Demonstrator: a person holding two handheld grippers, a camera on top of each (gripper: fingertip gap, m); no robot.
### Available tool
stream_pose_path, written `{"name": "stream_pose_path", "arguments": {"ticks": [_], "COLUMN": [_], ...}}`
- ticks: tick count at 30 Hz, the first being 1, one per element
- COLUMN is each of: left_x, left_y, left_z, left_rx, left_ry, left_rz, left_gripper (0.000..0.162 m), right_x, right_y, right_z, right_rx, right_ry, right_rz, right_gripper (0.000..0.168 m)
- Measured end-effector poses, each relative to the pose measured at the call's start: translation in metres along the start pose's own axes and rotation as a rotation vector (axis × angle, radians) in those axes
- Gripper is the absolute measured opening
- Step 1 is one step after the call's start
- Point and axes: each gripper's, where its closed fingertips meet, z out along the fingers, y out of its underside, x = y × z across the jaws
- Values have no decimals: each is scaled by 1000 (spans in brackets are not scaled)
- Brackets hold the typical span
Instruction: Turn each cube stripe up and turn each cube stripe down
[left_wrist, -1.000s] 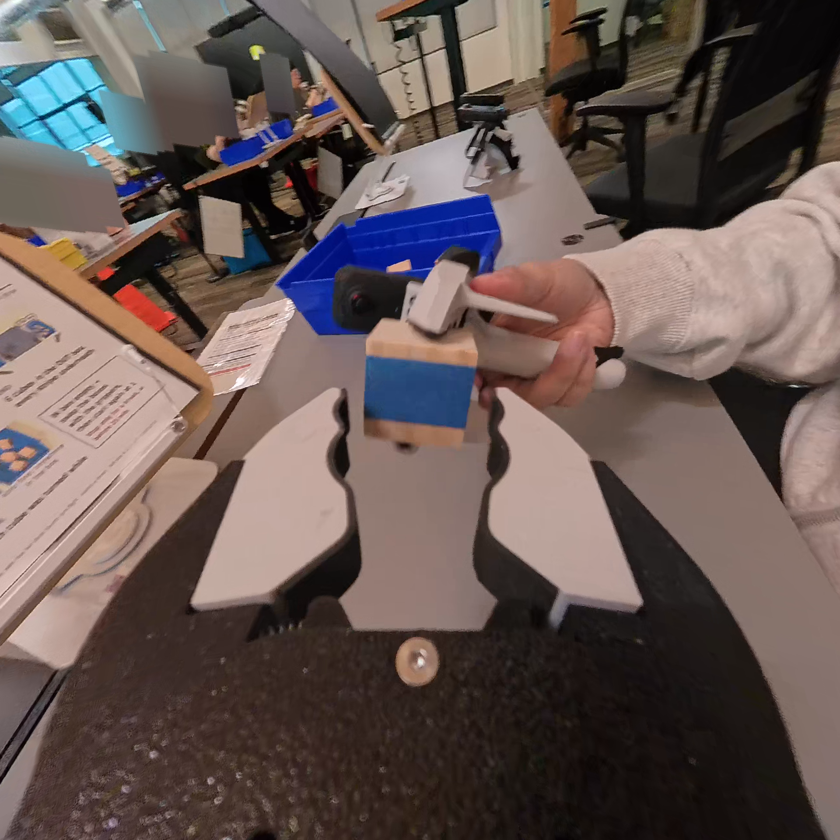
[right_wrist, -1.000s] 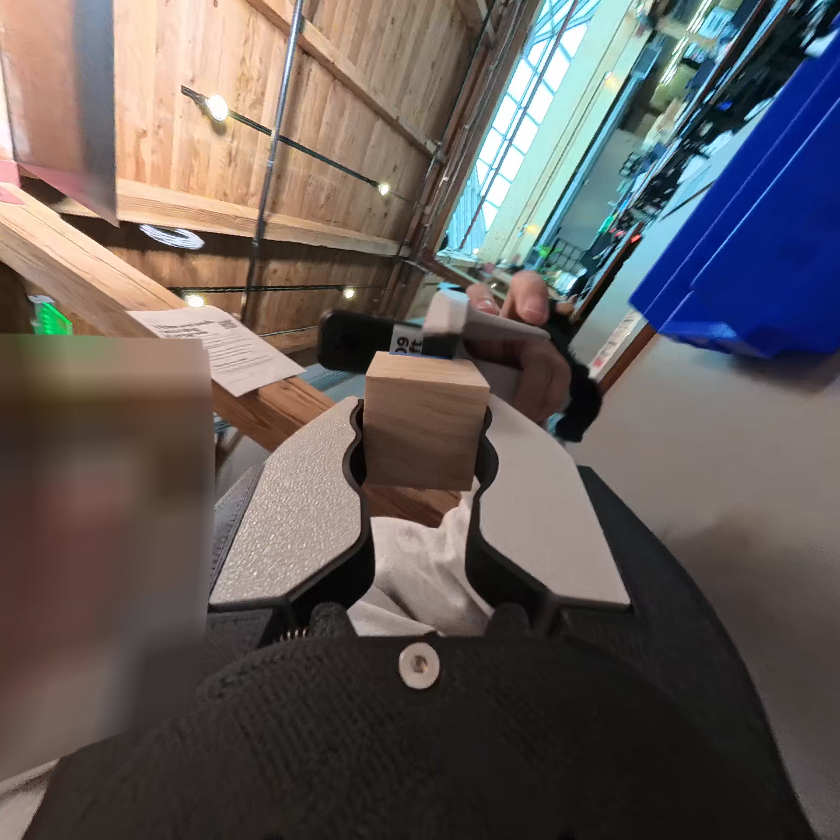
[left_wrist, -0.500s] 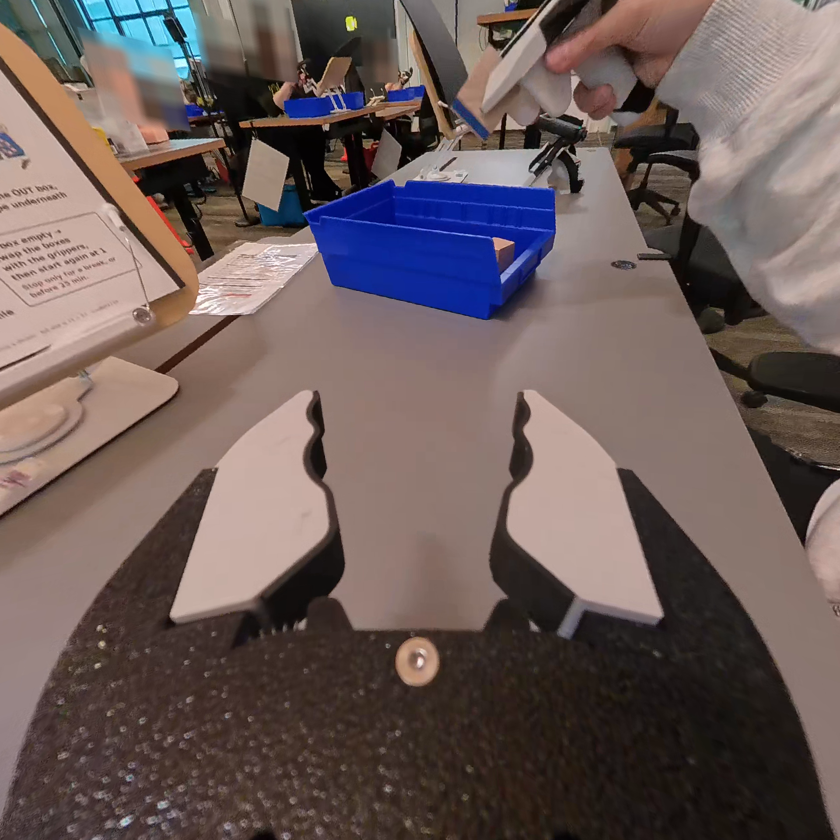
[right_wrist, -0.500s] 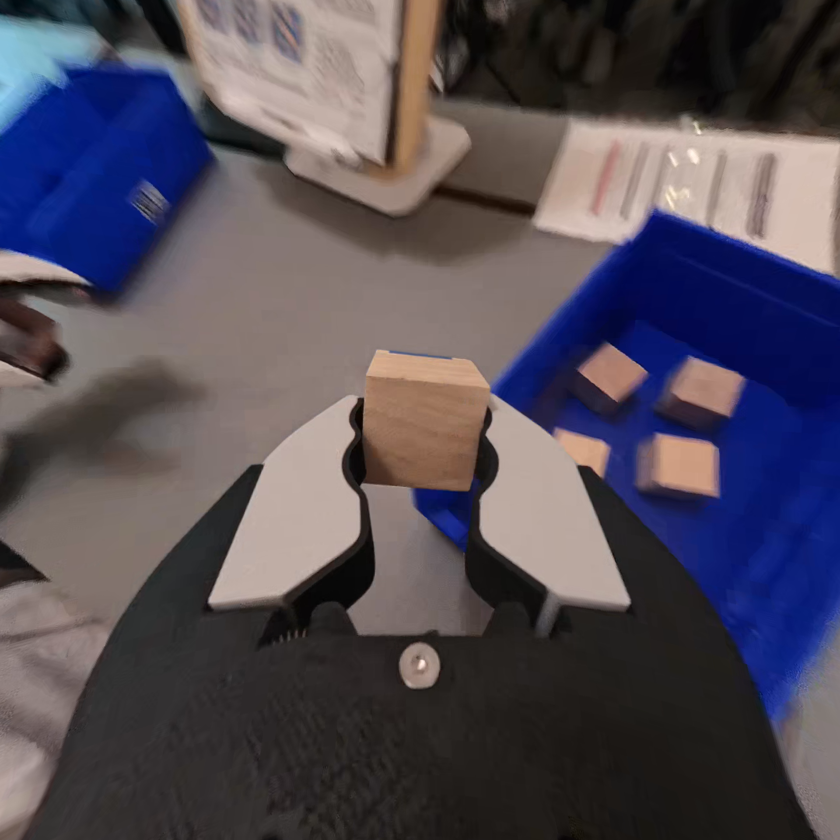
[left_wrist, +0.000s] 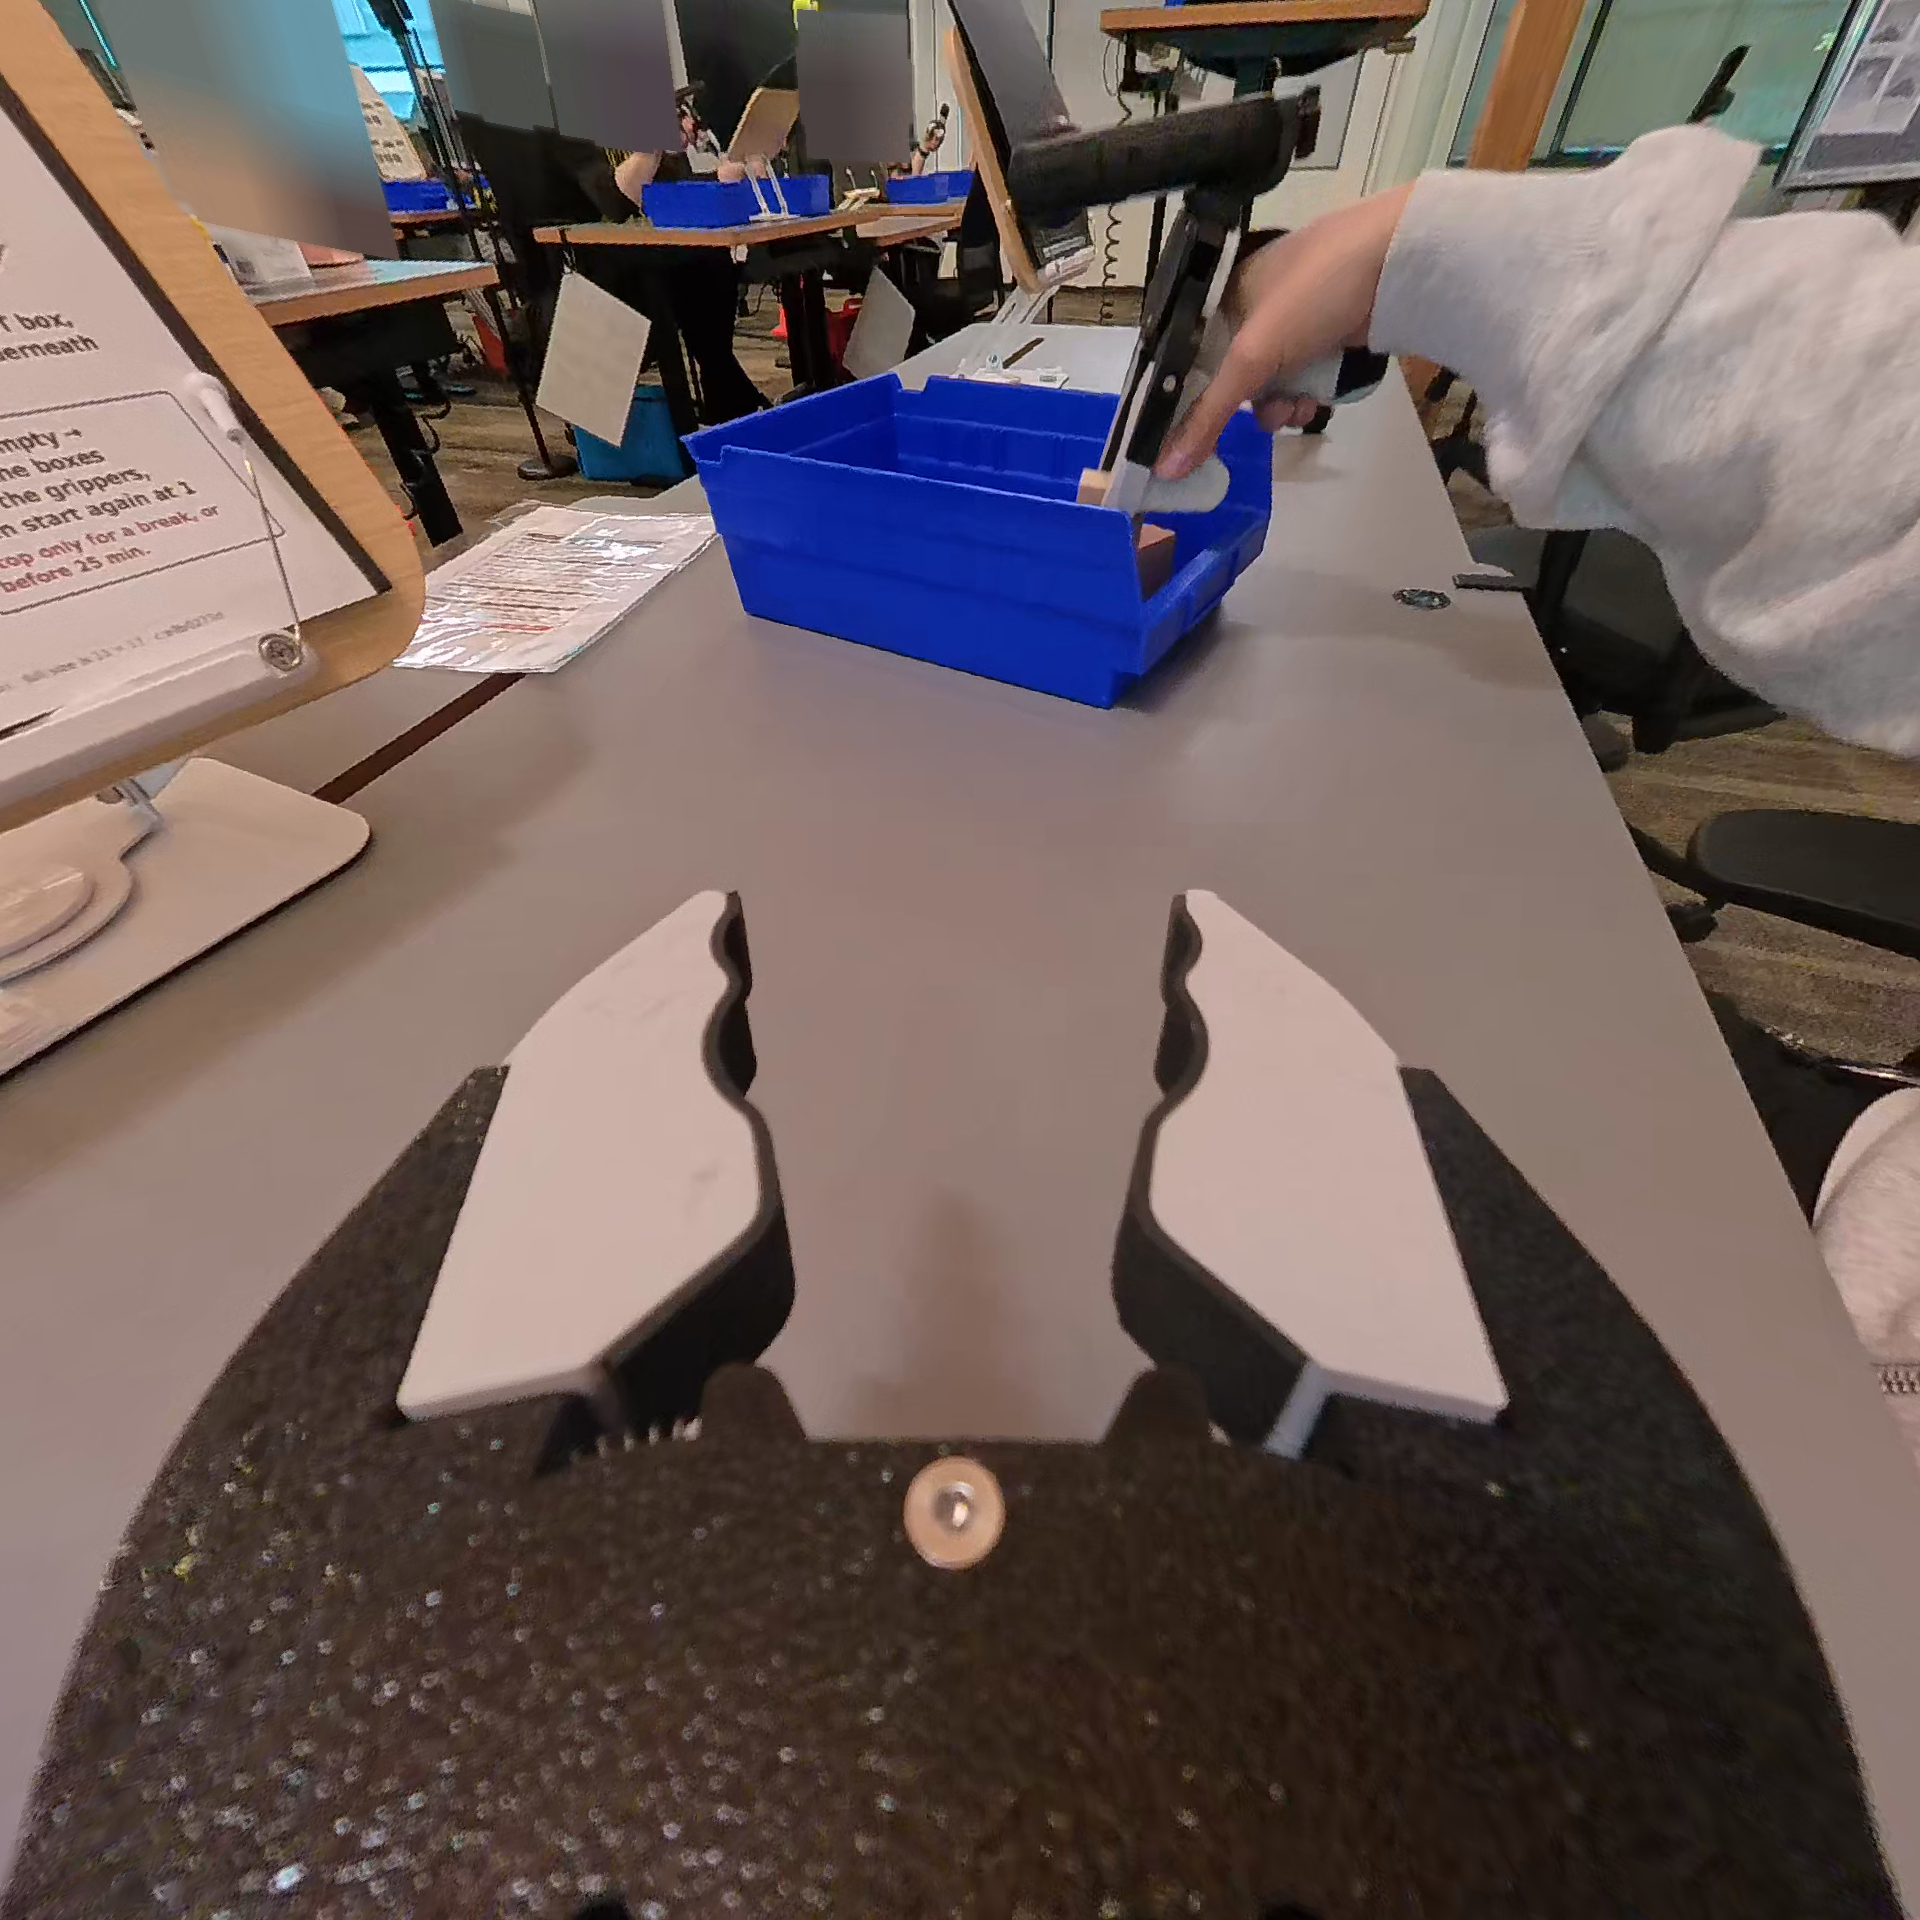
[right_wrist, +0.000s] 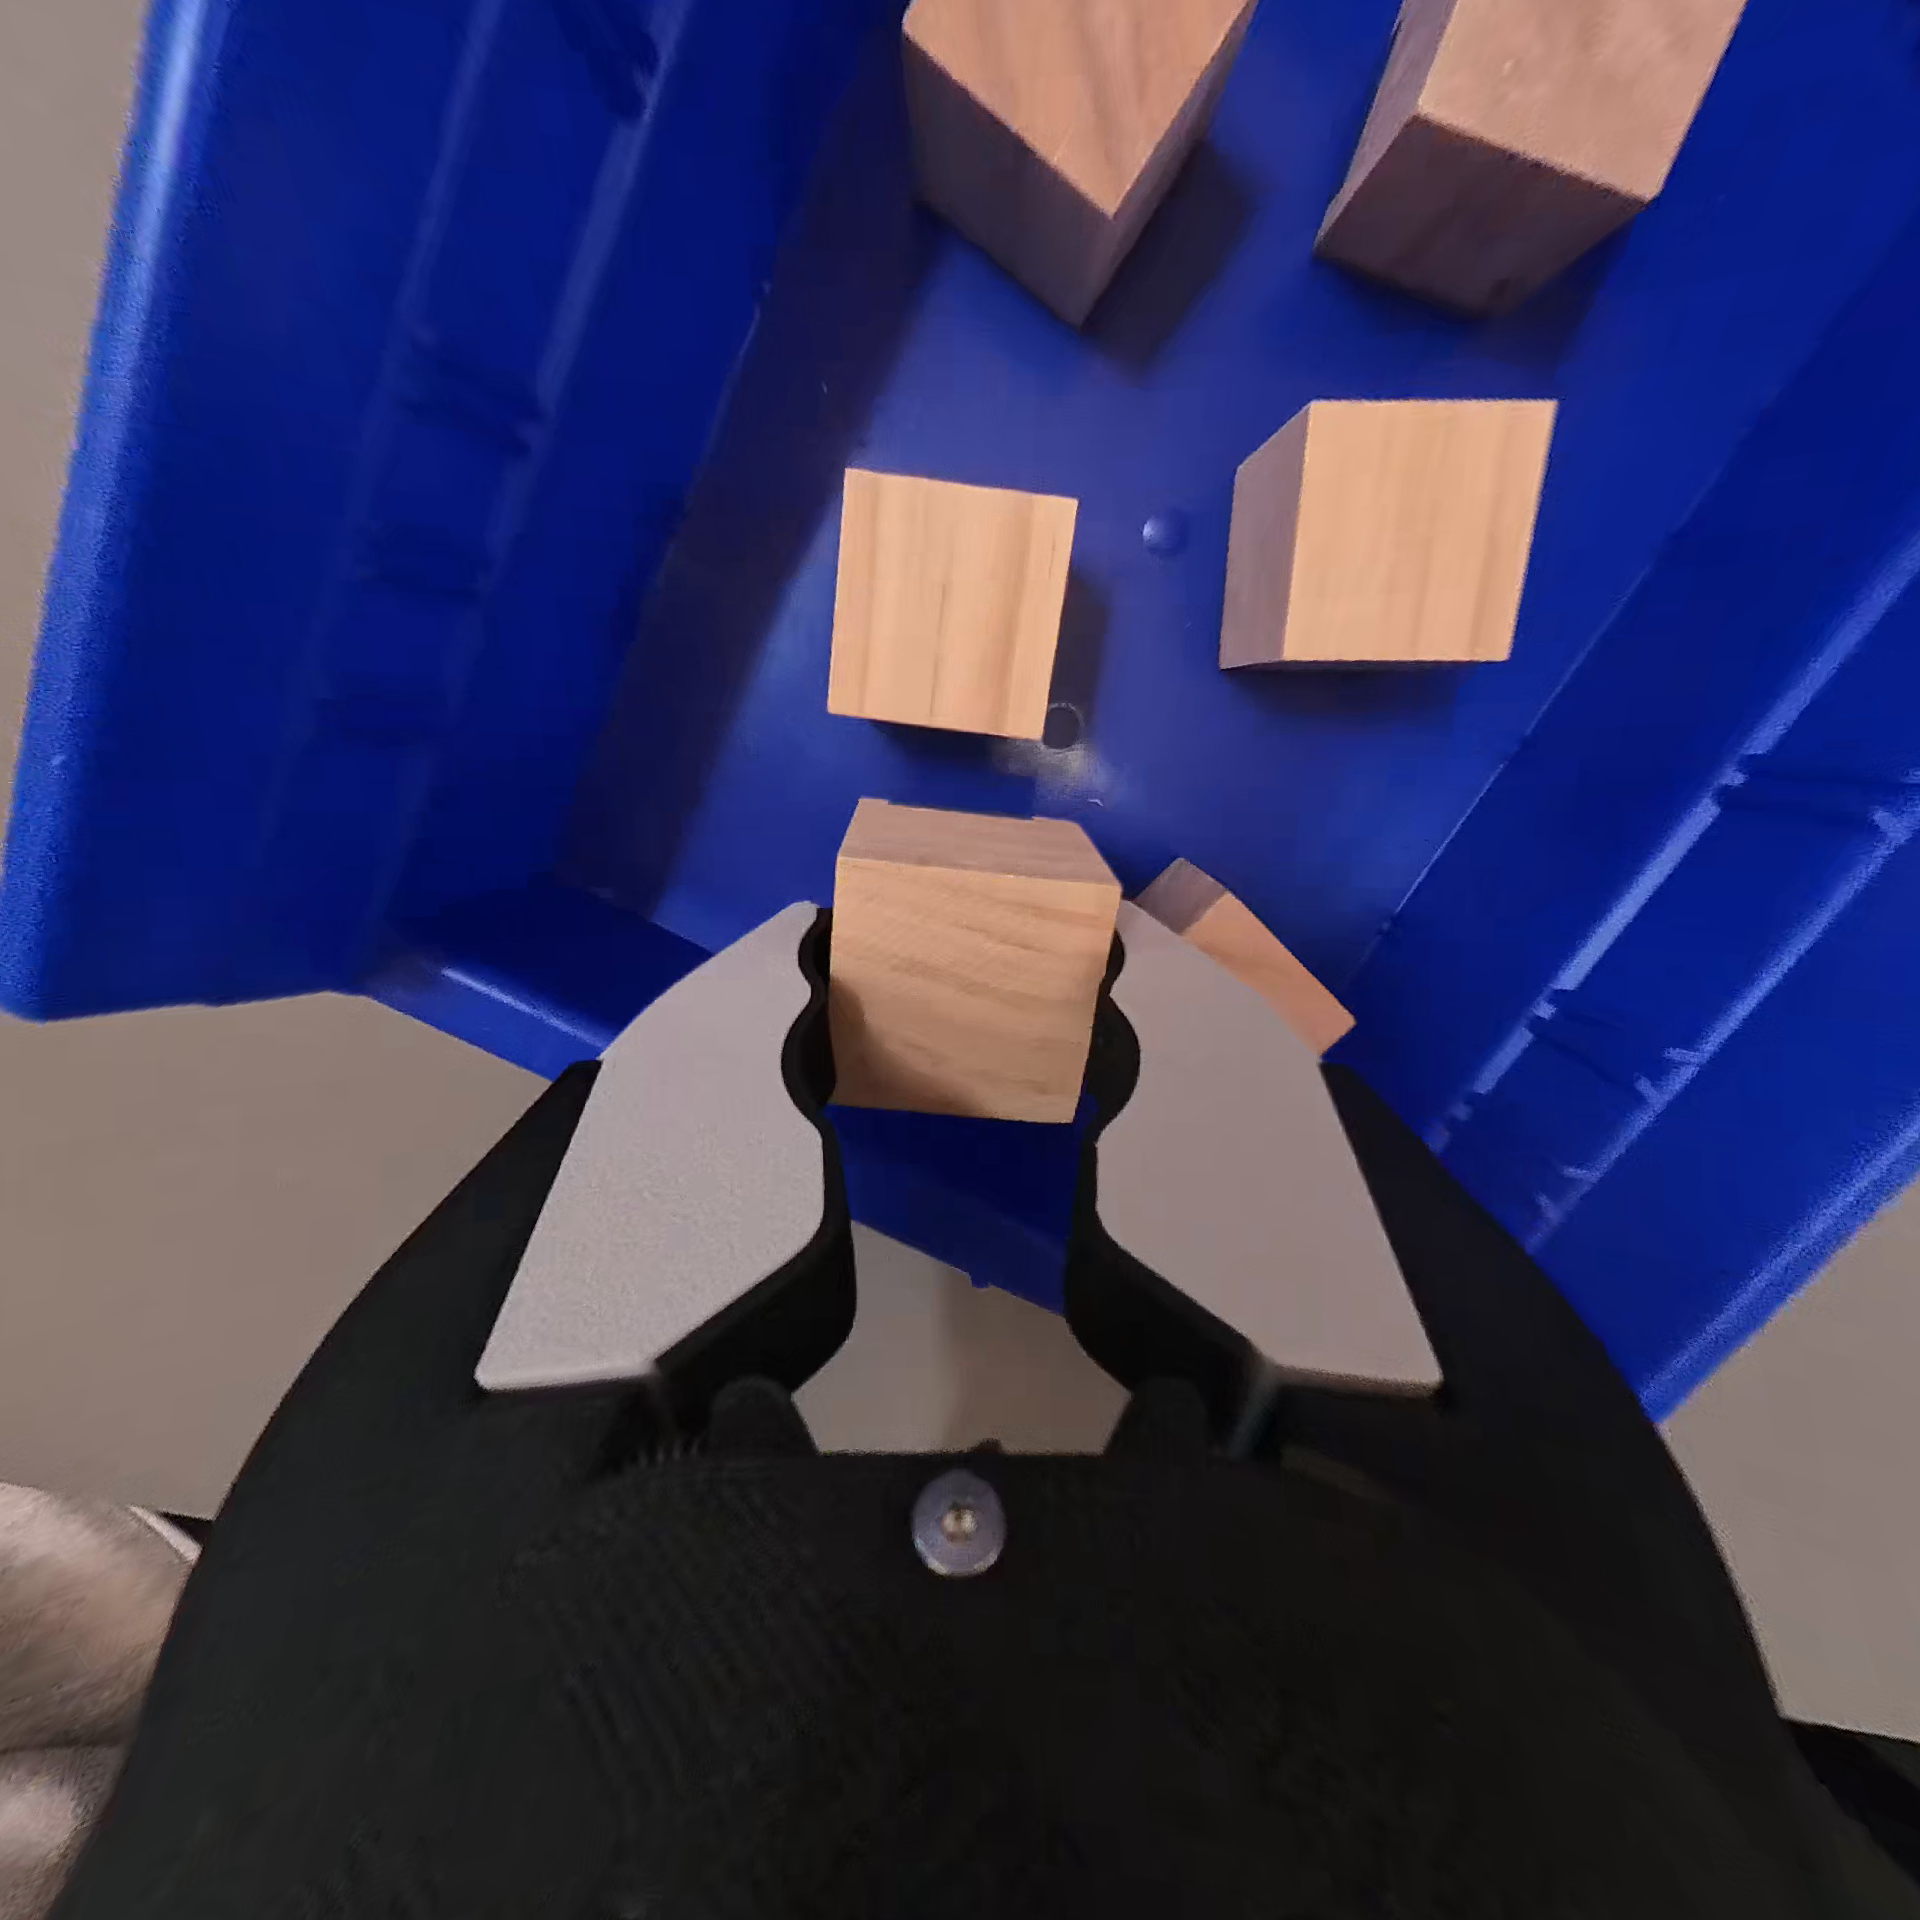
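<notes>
My right tongs (right_wrist: 964, 971), gripping the cube (right_wrist: 971, 997), have swung over the bin (right_wrist: 416, 520); left tongs (left_wrist: 956, 997) gape empty; placement pending.

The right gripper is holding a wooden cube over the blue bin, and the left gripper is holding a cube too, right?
Not quite. The left gripper holds nothing: the left wrist view shows its jaws spread apart over the bare grey table. The rest is right: the right gripper is shut on a wooden cube over the blue bin.
</notes>
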Motion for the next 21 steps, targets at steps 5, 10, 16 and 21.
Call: {"name": "stream_pose_path", "arguments": {"ticks": [5, 10, 16, 21], "left_x": [1, 1, 2, 1], "left_y": [2, 4, 4, 4], "left_z": [-1, -1, -2, -3], "left_rx": [4, -6, 4, 5], "left_ry": [15, 11, 18, 17], "left_rz": [-24, -11, -27, -30], "left_gripper": [74, 74, 74, 74], "right_x": [6, 1, -4, -6], "right_y": [8, 8, 6, 9], "right_z": [14, 27, 33, 35], "right_rx": [-86, -114, -131, -186], "right_ry": [48, 27, 3, -30], "right_rz": [-22, -37, -33, -44], "right_gripper": [48, 48, 48, 48]}}
